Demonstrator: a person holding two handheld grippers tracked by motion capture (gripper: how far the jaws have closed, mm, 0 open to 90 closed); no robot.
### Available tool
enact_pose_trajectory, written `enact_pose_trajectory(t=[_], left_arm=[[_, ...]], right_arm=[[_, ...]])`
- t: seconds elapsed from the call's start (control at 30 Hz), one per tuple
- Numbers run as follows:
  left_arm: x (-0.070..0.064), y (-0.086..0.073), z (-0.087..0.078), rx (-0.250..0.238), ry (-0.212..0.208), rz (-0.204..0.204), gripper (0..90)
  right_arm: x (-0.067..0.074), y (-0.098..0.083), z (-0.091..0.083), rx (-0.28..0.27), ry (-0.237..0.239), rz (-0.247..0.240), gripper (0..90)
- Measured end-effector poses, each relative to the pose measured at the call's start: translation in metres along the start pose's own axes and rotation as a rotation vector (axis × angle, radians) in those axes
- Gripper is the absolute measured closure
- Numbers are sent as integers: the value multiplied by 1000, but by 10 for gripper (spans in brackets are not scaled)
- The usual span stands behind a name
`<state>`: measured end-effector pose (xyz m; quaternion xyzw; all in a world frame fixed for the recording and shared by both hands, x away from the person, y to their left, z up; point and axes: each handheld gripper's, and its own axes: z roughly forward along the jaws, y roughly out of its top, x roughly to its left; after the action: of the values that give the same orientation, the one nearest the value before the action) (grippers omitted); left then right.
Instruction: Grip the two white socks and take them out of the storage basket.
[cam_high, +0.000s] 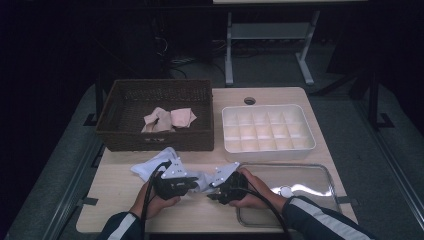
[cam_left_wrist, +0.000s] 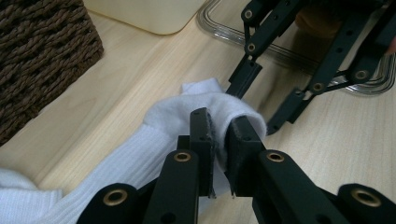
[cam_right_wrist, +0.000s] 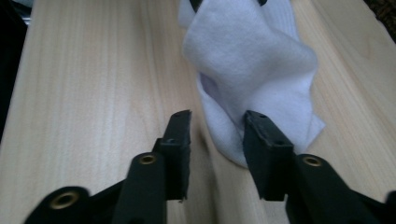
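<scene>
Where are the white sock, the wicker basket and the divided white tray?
white sock (cam_left_wrist: 168, 116), left gripper view, its folded end.
wicker basket (cam_high: 155, 139), high view, front wall.
divided white tray (cam_high: 270, 149), high view, front rim.

The high view is dim and grainy, the room behind nearly black, with light falling from above onto the table (cam_high: 300, 100); glare streaks the clear tray (cam_high: 320, 175) at its near right corner. Both gripper views are brighter, their near jaws soft, and the white sock (cam_right_wrist: 252, 60) slightly overexposed.
</scene>
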<state>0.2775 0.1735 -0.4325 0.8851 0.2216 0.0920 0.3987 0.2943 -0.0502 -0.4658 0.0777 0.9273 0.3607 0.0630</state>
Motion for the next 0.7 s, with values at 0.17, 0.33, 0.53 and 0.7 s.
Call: enact_pose_trajectory(t=[0.17, 0.33, 0.53, 0.7], left_arm=[[3, -1, -2, -6, 24, -5, 803], [12, -4, -8, -6, 62, -20, 777], [28, -11, -10, 2, 99, -63, 750], [34, -13, -12, -8, 102, -80, 748]], right_arm=[[-1, 0, -1, 3, -19, 6, 827], [-1, 1, -20, -32, 19, -20, 862], [-7, -1, -53, -154, 54, 44, 869], [-11, 0, -67, -212, 35, 87, 868]])
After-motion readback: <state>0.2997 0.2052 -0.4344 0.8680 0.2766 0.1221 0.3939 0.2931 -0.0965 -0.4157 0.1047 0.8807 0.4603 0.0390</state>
